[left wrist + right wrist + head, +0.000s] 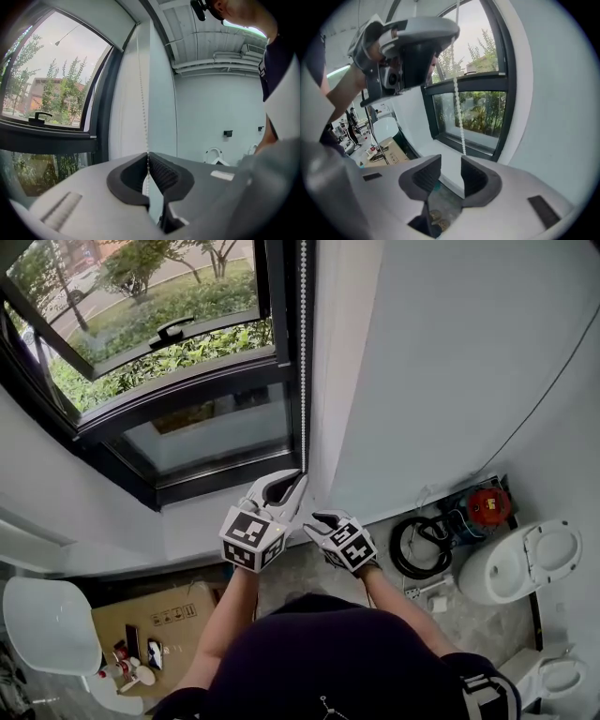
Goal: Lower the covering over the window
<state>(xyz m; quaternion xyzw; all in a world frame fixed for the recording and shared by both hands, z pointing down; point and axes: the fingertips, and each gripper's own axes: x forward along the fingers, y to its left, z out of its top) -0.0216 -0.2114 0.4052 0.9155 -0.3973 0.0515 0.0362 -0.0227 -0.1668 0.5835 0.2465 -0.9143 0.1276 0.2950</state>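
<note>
A white bead chain [302,352] hangs down the right side of the dark-framed window [169,352]. My left gripper [295,480] is shut on the chain, which runs up from its closed pads [148,157] along the window frame. A white roller blind [89,21] sits high at the top of the window. My right gripper [321,521] is just below and right of the left one, with its jaws open and nothing between them [450,161]. In the right gripper view the chain [457,103] drops from the left gripper [449,37] and ends just beyond the open jaws.
The white window sill [187,521] lies below the glass. On the floor are a white toilet [525,559], a coiled black hose [419,545], a red object [487,505], a cardboard box [159,620] and a white rounded seat [52,624].
</note>
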